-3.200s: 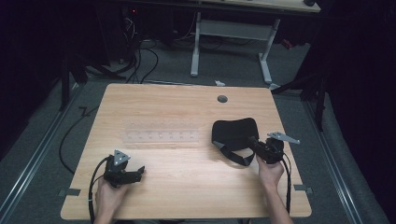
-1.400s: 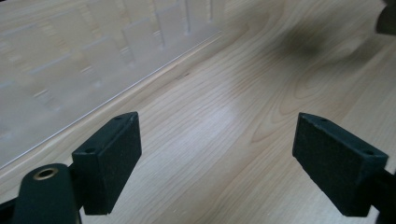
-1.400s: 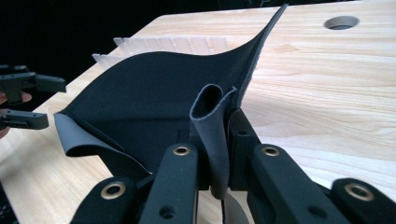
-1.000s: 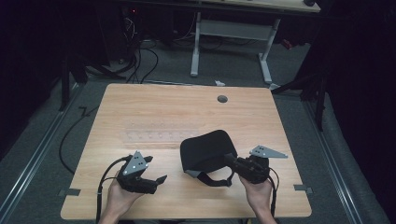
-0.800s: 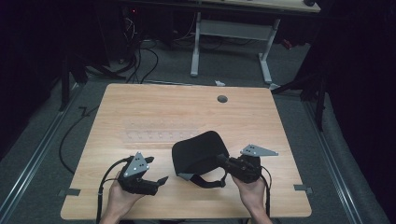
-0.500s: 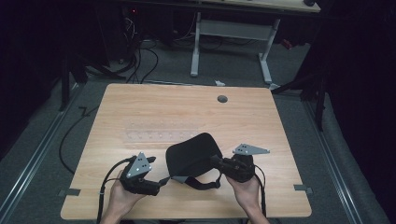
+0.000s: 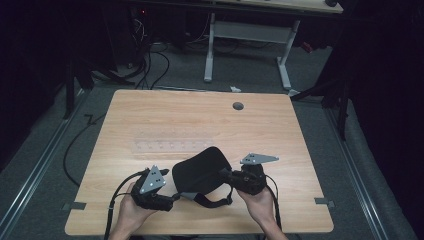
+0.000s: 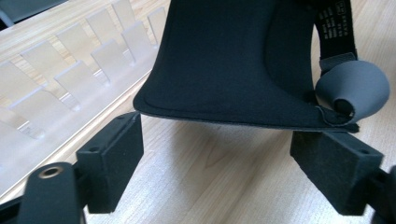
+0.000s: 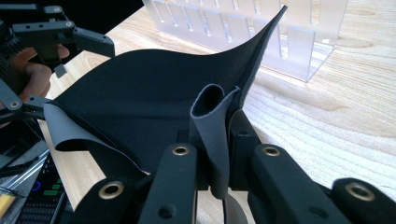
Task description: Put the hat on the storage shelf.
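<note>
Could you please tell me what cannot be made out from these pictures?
- Table under the black pad: hidden by the pad, high view.
- Strap print: too small and cut off by the top edge, left gripper view.
- Clear rack: too faint for its slots to be counted, high view.

White print ran along the black strap in the left gripper view, too small and tilted for any word to be read.
</note>
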Motion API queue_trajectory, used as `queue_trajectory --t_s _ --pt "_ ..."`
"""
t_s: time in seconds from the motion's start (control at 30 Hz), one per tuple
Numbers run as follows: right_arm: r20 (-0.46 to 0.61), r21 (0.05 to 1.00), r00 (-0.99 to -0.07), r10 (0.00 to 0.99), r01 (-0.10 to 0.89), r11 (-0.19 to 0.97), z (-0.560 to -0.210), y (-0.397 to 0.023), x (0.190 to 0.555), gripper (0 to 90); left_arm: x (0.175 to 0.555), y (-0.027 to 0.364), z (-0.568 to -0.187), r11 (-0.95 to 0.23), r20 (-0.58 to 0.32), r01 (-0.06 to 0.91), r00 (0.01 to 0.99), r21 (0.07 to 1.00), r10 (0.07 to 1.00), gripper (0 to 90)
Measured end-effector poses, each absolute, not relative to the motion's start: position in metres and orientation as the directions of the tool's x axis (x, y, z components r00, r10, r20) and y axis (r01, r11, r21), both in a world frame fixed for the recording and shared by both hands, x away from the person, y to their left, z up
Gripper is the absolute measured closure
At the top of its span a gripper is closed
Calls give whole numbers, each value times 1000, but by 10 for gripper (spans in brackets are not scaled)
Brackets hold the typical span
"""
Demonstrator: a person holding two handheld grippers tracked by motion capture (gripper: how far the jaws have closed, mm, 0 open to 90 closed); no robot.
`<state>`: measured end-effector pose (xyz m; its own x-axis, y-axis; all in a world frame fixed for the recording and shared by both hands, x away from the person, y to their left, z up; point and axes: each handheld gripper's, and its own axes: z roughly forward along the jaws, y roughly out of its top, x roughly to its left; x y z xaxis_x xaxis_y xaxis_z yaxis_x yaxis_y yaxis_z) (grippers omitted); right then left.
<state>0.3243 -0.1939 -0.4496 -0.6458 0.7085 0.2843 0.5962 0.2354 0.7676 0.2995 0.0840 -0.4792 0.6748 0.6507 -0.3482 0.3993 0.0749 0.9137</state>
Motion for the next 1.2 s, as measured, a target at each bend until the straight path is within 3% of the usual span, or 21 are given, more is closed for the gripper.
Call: queue_trajectory --t_s 0.7,0.83,0.93,1.2 --pt "341 761 -683 645 604 237 -450 -184 328 835 299 83 -487 42 -310 386 665 922 680 224" --pt "397 752 -698 597 620 224 -452 -180 329 836 296 78 -488 32 -325 400 692 916 644 318" --pt "372 759 -712 596 602 246 -453 -173 329 835 296 72 -493 -2 -283 382 689 924 668 352" --pt "380 763 -710 593 604 233 -454 -170 331 801 296 78 -489 19 -320 402 699 915 640 539"
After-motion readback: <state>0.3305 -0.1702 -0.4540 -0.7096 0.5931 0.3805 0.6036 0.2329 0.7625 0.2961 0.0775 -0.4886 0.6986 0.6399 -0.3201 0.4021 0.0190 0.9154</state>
